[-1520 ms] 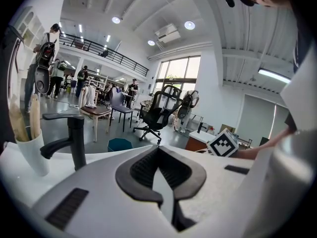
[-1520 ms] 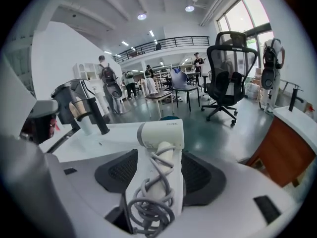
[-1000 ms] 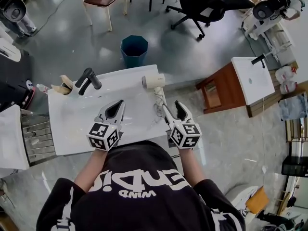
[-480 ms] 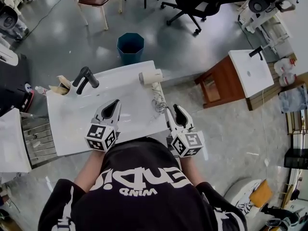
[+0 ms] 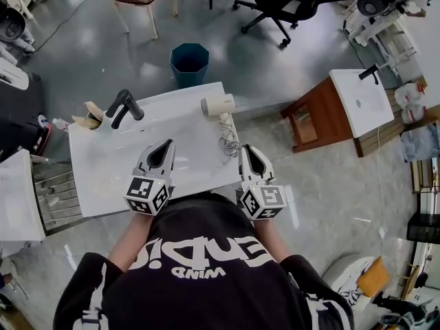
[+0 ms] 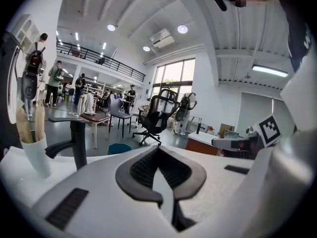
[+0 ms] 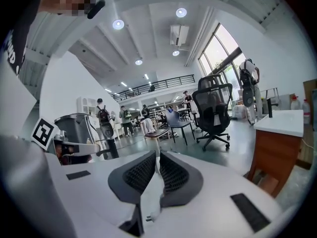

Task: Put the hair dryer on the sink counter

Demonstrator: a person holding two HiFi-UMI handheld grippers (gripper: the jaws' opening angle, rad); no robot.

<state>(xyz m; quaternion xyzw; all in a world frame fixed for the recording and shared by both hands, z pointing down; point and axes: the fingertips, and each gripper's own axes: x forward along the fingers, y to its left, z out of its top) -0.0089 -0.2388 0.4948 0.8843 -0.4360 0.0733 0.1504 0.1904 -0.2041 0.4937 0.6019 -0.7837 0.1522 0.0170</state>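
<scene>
The cream hair dryer (image 5: 218, 105) lies on its side at the far right corner of the white sink counter (image 5: 103, 170). Its cord (image 5: 229, 145) is bunched up just in front of it. My right gripper (image 5: 249, 158) hovers at the counter's right front edge, short of the cord; its jaws are closing, almost together, with nothing between them (image 7: 157, 156). My left gripper (image 5: 163, 150) hangs over the basin near the front, shut and empty (image 6: 158, 150).
A black faucet (image 5: 124, 107) and a cup of brushes (image 5: 91, 119) stand at the counter's far left. A blue bin (image 5: 190, 62) sits on the floor beyond. At the right is a wooden cabinet (image 5: 309, 126), and a metal rack (image 5: 51, 191) stands at the left.
The right gripper's jaws went from wide open to almost together, and it drew back from the cord toward the person. The hair dryer stayed on the counter. The left gripper barely moved.
</scene>
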